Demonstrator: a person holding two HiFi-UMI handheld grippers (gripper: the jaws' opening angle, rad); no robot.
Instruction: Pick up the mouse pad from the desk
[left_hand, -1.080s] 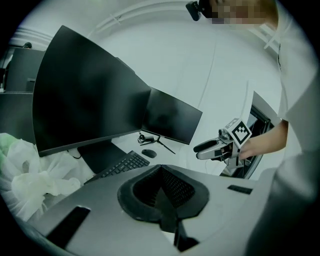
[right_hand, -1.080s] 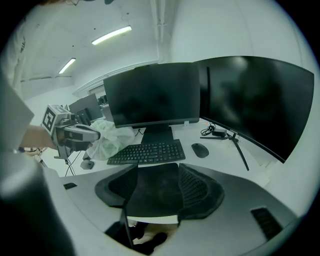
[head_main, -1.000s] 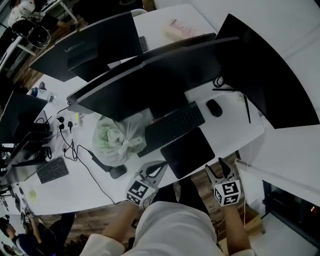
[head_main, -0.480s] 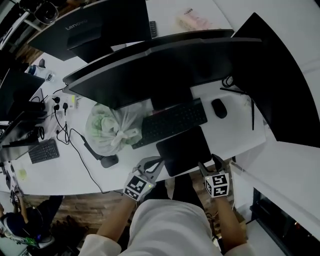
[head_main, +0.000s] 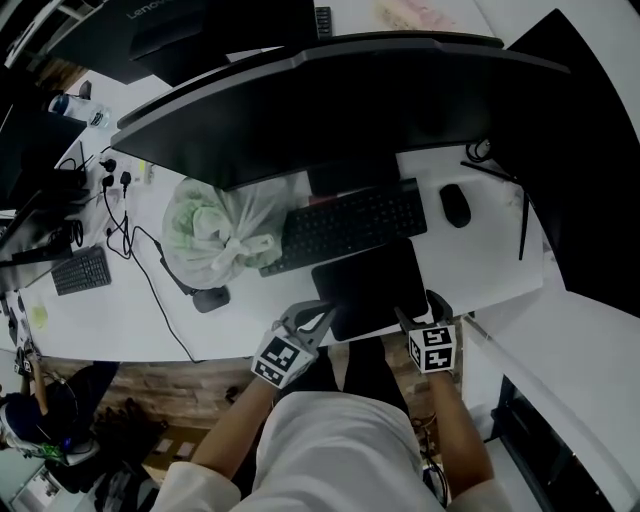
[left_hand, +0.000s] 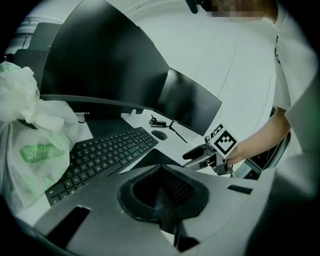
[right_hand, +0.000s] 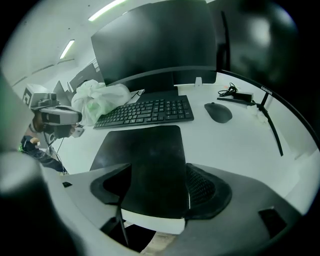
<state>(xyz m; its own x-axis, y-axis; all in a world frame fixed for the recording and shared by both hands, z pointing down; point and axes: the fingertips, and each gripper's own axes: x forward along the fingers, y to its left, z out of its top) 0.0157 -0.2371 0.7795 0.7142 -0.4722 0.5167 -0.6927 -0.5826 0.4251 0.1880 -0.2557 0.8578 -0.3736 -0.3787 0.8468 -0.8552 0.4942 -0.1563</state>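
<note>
Opening at six o'clock on the white surface (head_main: 480, 262), our right claw (head_main: 420, 311) straddles the flat black rectangular mouse pad (head_main: 368, 288). Our left claw (head_main: 308, 318), at the pad's eight o'clock, gapes empty.

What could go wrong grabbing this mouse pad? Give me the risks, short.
1. The mouse pad lies flat on the desk. Only its near edge sits between the right claw's opening jaws, untouched. A grip on that thin edge may slip, or a jaw may catch the desk rim.
2. The keyboard sits close behind the pad, so dragging or tilting the pad could nudge it.
</note>
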